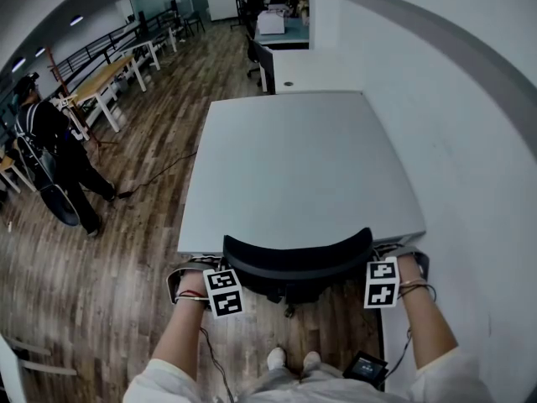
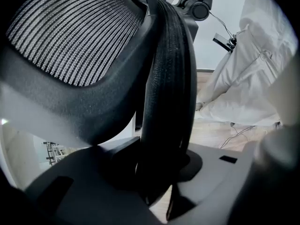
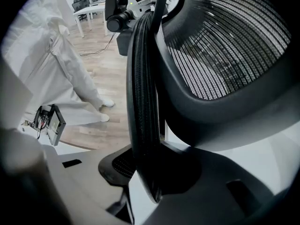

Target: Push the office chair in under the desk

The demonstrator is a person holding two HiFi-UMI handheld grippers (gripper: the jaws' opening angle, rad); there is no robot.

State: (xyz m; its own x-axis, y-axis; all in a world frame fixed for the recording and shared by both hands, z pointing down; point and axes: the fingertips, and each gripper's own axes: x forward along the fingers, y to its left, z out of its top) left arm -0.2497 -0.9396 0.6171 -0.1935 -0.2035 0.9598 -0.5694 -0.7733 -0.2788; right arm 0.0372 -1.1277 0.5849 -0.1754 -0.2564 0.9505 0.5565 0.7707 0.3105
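Office chair (image 1: 298,267) at the near edge of the bench (image 1: 302,166), backrest (image 2: 166,78) just beside that edge, seat hidden below. Left claw (image 2: 161,182) and right claw (image 3: 150,172) each part-closed, pinching one side rim of the backrest.

Likely hazards: armrests (image 1: 178,277) catching the bench edge if set too high; swivel or skew from unequal pushing; pads slipping off the narrow rim.

Bench top pale grey and bare, beside a white wall (image 1: 478,141) at right. Wood-plank floor (image 1: 126,250); cable (image 1: 159,175) trailing at left; person in dark clothes (image 1: 50,154) well apart; further benches (image 1: 113,78) beyond.
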